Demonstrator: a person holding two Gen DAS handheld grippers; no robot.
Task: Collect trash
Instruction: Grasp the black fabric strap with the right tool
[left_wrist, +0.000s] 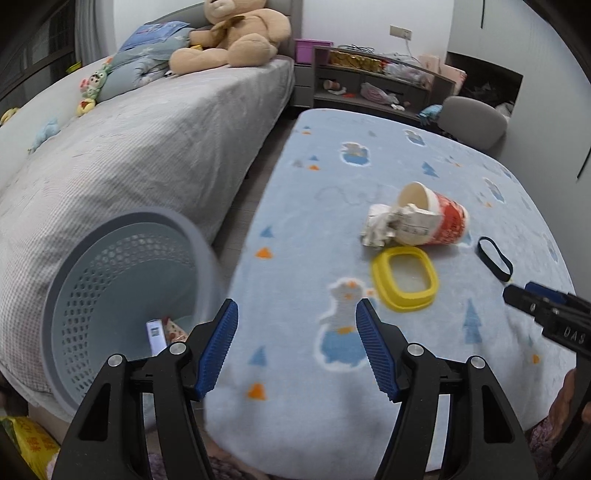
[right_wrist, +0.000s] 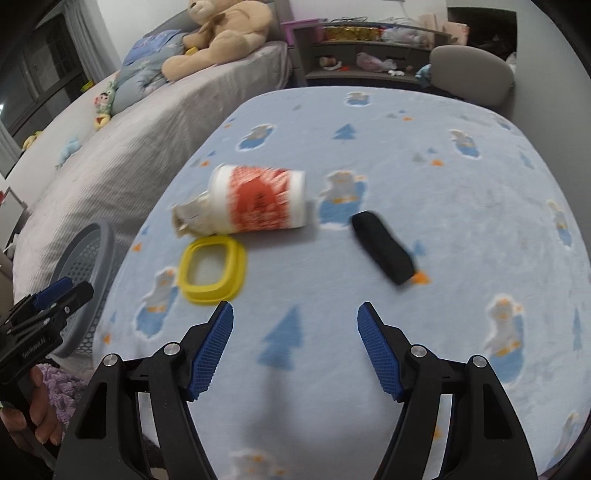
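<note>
1. Two grippers, both over the blue blanket (right_wrist: 461, 221), both empty.
2. Grey basket (left_wrist: 122, 295) at far left, between grey bed (left_wrist: 147, 147) & blanket, some scraps at its bottom.
3. Left gripper (left_wrist: 297, 306): jaws approx. half apart, nothing between the pads, hovering just right of basket rim.
4. Paper cup (right_wrist: 258, 199) lies on its side mid-blanket, long axis left-right, mouth to the left w/ crumpled paper (right_wrist: 188, 218) spilling out.
5. Yellow ring lid (right_wrist: 212, 275) flat, just near side of cup.
6. Black band (right_wrist: 384, 247) right of cup, long axis running diagonally near-right.
7. Right gripper (right_wrist: 295, 310): jaws apart, gripping nothing, hovering near side of lid & band.
</note>
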